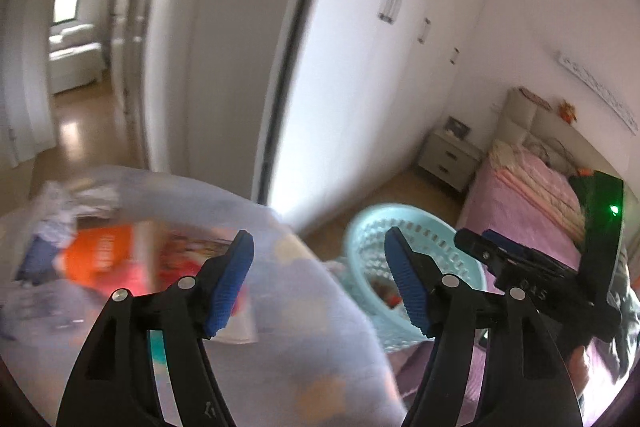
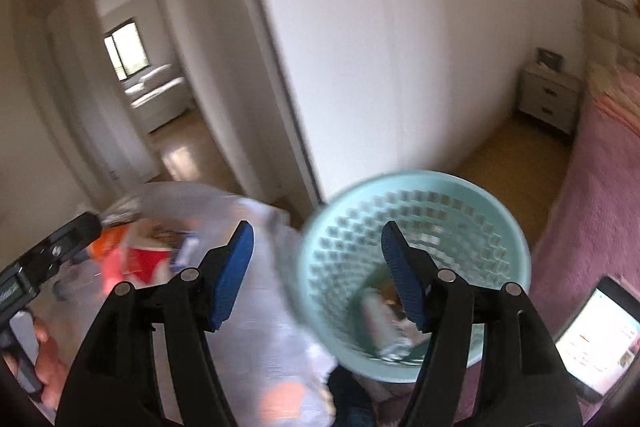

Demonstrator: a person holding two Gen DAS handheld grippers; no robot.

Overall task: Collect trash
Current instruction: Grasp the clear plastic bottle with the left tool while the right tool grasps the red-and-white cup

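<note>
White wardrobe doors [image 2: 360, 67] fill the upper centre, wooden floor [image 2: 512, 151] below. Left gripper [image 1: 320, 281] and right gripper [image 2: 316, 275] both gape wide, empty. Translucent trash bag [image 2: 248, 307] sits lower left, touching the mint basket [image 2: 420, 203] beside a pink bed [image 2: 600, 167].
</note>
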